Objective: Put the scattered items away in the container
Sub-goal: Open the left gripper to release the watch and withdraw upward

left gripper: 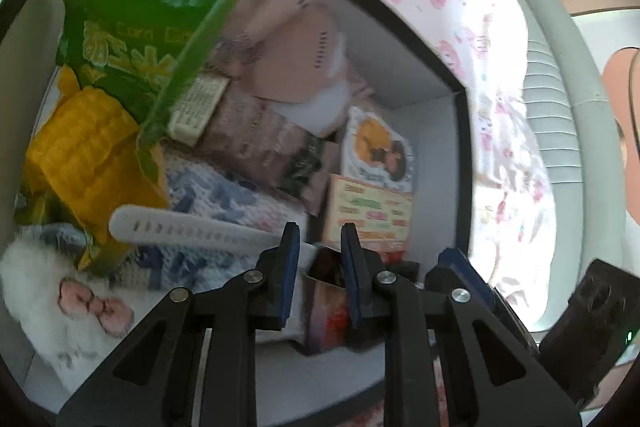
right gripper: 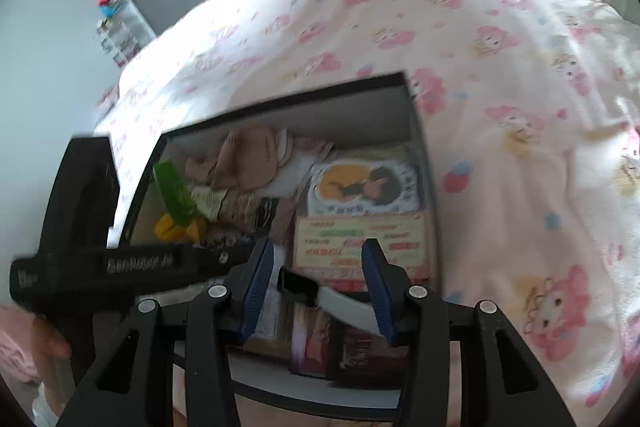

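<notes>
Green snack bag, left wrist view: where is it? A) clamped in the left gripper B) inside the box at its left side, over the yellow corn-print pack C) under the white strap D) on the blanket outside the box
B: the green snack bag lies inside the box, overlapping the yellow corn-print pack, away from the left gripper.
</notes>
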The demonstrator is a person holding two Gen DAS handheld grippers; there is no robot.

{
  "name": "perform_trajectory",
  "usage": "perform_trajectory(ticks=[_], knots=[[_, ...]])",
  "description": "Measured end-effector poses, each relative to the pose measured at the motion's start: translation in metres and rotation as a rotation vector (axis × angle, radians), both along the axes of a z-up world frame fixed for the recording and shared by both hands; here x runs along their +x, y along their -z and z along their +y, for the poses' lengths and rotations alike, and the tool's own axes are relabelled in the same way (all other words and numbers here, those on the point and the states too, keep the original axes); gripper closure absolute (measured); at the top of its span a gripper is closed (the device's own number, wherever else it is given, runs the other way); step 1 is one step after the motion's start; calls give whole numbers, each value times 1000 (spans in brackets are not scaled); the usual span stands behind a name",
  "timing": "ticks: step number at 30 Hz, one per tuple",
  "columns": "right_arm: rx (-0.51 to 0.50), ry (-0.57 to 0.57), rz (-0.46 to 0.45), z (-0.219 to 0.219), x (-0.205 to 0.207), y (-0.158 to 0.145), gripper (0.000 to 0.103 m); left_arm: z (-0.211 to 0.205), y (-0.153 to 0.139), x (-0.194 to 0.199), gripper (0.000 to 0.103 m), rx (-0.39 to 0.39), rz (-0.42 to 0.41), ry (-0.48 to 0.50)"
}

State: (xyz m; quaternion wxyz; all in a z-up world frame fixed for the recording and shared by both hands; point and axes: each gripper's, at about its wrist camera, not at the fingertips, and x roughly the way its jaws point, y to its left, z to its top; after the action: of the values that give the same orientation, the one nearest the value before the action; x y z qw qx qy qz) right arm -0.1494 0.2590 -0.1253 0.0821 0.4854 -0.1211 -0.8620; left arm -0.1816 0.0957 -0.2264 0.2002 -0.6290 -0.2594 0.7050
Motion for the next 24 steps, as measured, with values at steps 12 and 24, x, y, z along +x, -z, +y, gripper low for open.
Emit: perform_trajectory(ticks=[12, 24], knots=[[51, 24, 26, -12, 25, -13, 61, -11, -60, 56, 84, -8, 171, 74], [35, -9, 129, -48, 90, -58, 61, -35, -97, 66, 84, -172, 343, 94]])
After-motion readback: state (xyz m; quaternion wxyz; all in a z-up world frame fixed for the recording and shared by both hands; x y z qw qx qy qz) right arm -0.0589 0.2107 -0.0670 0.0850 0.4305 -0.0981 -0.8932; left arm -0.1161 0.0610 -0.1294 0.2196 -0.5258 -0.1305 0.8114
